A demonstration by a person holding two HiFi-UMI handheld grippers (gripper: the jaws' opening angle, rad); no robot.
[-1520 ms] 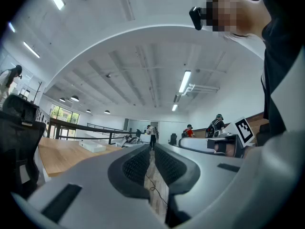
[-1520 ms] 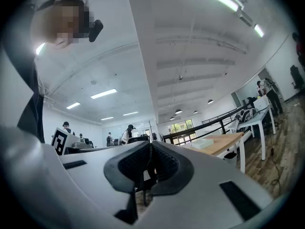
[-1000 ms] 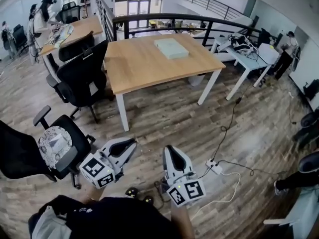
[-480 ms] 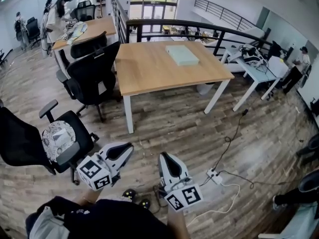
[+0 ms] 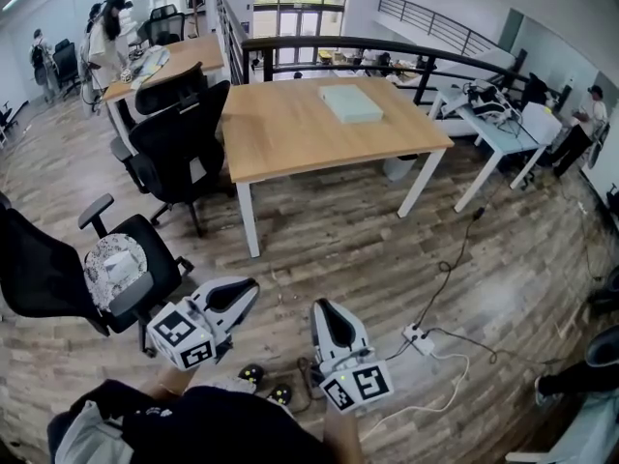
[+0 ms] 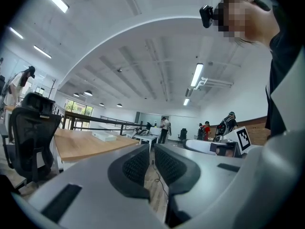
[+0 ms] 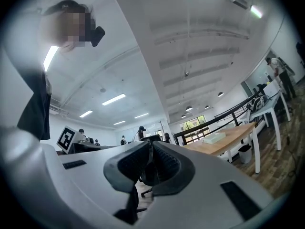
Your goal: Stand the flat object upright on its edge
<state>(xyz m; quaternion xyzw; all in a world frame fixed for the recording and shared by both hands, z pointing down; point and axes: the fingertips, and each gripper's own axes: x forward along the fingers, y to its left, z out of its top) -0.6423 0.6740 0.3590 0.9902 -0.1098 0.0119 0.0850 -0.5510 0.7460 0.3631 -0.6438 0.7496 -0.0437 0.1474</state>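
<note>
head view: the flat box (image 5: 350,102) lies on its broad face on the wooden table (image 5: 290,143), well apart from the left gripper (image 5: 242,293) and right gripper (image 5: 327,317), which hang low above the floor (image 5: 368,230), probably carried in approach. left gripper view: jaws closed together, nothing between. right gripper view: jaws likewise closed and empty, box far off.

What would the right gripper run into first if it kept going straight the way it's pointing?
Probably the black office chair beside the wooden table: it sits dead ahead of the right gripper. Only floor before it; depth is unclear.
</note>
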